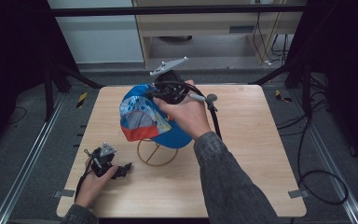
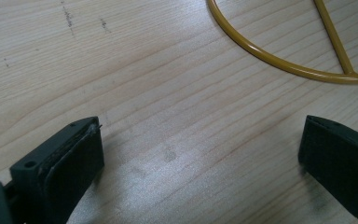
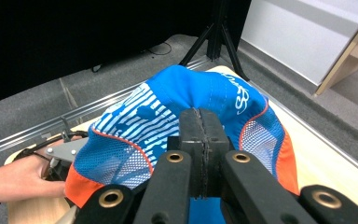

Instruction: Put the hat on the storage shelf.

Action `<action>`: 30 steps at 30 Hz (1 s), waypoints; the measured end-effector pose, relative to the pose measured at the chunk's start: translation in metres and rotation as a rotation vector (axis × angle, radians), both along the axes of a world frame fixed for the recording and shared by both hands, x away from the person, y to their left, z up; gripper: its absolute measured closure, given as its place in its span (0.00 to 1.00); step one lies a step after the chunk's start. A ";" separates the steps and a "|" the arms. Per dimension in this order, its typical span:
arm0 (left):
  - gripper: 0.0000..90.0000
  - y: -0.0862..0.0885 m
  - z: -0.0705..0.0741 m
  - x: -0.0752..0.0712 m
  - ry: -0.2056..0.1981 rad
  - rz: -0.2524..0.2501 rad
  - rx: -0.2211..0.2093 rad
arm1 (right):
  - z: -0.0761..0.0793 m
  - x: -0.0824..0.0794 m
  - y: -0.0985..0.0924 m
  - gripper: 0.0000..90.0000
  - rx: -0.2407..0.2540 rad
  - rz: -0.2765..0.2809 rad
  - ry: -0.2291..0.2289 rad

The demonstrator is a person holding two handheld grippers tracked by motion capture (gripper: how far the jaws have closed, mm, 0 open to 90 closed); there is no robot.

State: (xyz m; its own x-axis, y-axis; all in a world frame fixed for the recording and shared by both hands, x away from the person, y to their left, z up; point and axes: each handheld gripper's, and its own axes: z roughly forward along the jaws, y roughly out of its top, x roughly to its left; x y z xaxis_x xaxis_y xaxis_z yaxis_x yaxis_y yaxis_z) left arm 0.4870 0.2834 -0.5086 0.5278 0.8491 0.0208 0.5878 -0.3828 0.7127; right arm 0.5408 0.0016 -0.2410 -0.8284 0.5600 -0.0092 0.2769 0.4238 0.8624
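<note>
A blue cap with white stripes, mesh panels and an orange edge hangs above the table, over a yellow wire stand. My right gripper is shut on the cap; in the right gripper view its pads press together with the cap's fabric bunched around them. My left gripper rests low near the table's front left corner. Its jaws stand wide open over bare wood, holding nothing, midpoint. The stand's ring curves just beyond them.
The wooden table is flanked by metal rails on the floor. Black cables coil on the floor at the right. Dark tripod legs and a pale cabinet stand behind the table.
</note>
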 end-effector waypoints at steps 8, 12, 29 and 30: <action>0.00 0.000 0.000 0.000 0.000 0.000 0.000 | -0.009 0.004 -0.001 1.00 -0.007 -0.011 0.023; 0.00 0.000 0.000 0.000 0.000 0.000 0.000 | -0.010 0.005 -0.002 1.00 -0.010 -0.012 0.025; 0.00 0.000 0.000 0.000 0.000 0.000 0.000 | -0.012 0.005 -0.001 1.00 -0.030 -0.013 0.035; 0.00 0.000 0.000 0.000 0.001 -0.002 0.002 | -0.012 0.005 -0.001 1.00 -0.030 -0.013 0.035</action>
State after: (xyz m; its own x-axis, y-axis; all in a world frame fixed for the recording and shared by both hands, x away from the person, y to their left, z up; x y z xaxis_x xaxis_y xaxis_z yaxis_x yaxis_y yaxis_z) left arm 0.4871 0.2836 -0.5085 0.5294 0.8481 0.0222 0.5876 -0.3854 0.7114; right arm 0.5459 0.0004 -0.2528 -0.8213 0.5705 0.0032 0.3126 0.4454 0.8390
